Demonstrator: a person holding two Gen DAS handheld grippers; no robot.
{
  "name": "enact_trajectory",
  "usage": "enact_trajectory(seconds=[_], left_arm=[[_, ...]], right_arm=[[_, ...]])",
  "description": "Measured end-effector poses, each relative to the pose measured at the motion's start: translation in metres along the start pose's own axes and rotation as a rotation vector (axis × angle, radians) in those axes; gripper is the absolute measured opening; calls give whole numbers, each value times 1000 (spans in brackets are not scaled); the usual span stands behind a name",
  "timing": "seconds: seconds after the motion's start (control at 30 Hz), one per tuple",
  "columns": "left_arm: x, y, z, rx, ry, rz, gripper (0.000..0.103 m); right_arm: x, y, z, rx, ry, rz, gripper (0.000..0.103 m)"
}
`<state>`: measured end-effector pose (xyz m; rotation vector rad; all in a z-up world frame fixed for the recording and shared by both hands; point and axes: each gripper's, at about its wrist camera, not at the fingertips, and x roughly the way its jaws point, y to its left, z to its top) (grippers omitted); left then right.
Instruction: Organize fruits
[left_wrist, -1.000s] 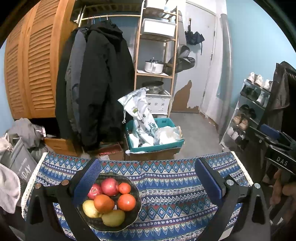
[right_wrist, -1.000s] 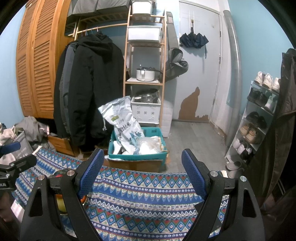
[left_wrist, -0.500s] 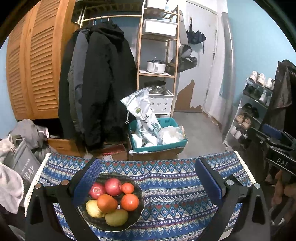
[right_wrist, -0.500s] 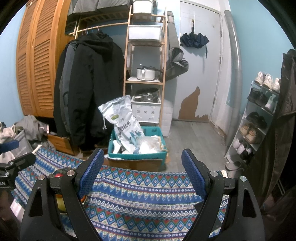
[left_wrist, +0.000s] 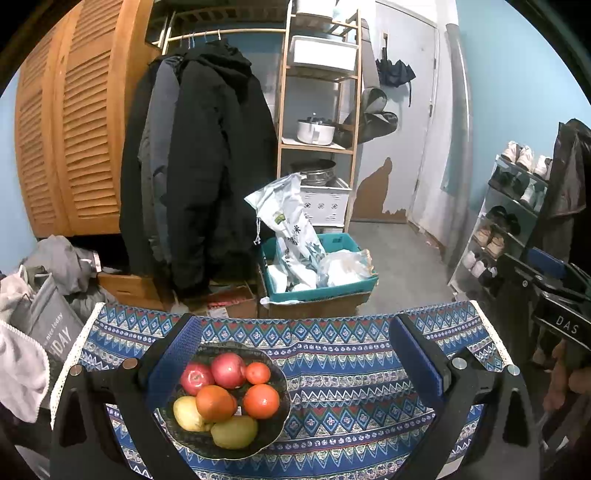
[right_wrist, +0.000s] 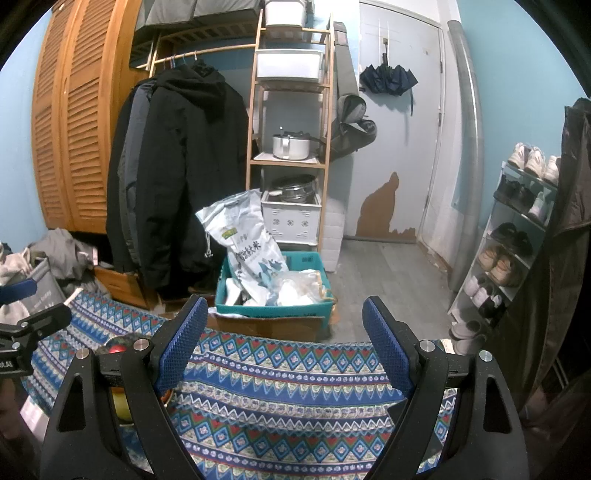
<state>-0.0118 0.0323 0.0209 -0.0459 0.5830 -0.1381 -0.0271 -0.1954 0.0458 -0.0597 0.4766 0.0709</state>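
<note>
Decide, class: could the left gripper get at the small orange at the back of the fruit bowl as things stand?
Probably yes. The left gripper stands open and empty above the bowl, and the small orange lies on top of the pile, uncovered. The red apple crowds one side.

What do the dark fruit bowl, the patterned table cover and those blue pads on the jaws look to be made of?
Fruit bowl: probably glazed ceramic or dark glass, judging by its wavy rim and slight sheen; hard to say which.
Table cover: woven cloth, matte, with printed or woven zigzag bands and a white lace edge.
Blue pads: likely rubber or soft plastic, with a fine dimpled grip texture.
</note>
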Motion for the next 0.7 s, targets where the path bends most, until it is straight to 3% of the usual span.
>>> enact_trajectory(seconds=[0.7], left_arm=[[0, 1, 1, -6, 10, -2, 102]], right_arm=[[0, 0, 1, -1, 2, 0, 84]])
